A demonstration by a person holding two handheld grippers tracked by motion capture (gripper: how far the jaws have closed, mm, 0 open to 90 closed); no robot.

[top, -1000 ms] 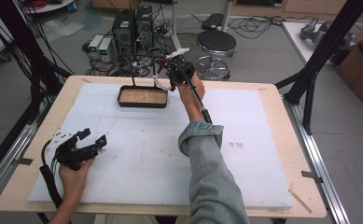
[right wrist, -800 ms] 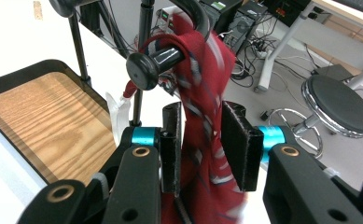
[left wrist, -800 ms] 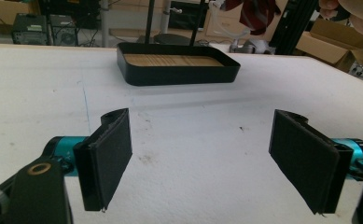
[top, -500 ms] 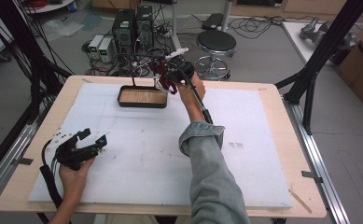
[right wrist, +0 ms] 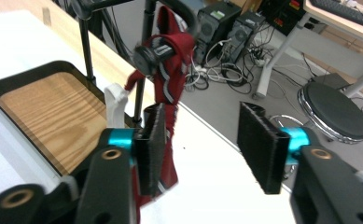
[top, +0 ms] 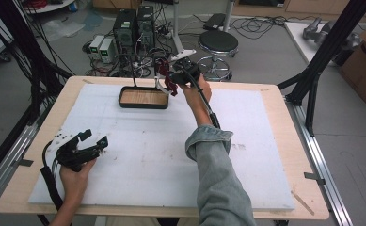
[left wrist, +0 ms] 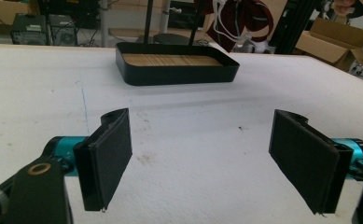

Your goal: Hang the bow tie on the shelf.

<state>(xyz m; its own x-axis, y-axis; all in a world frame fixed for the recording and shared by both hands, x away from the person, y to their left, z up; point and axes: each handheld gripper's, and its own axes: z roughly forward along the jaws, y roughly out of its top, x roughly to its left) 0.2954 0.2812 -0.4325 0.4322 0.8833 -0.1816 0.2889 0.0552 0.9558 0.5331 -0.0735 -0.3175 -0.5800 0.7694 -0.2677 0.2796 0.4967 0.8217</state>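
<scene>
Right tongs (right wrist: 200, 144) just opened beside 1 red cloth (right wrist: 170, 88), 1 tray (top: 143, 98) nearby.

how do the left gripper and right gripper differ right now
The left gripper lies low on the white foam mat at the near left; the right gripper is raised at the far edge beside the black tray with a wooden floor. The left gripper's jaws stand wide with only mat between; the right's narrower jaws have just been opening beside the dark red cloth hung on the black rack. Both have black pads.
</scene>
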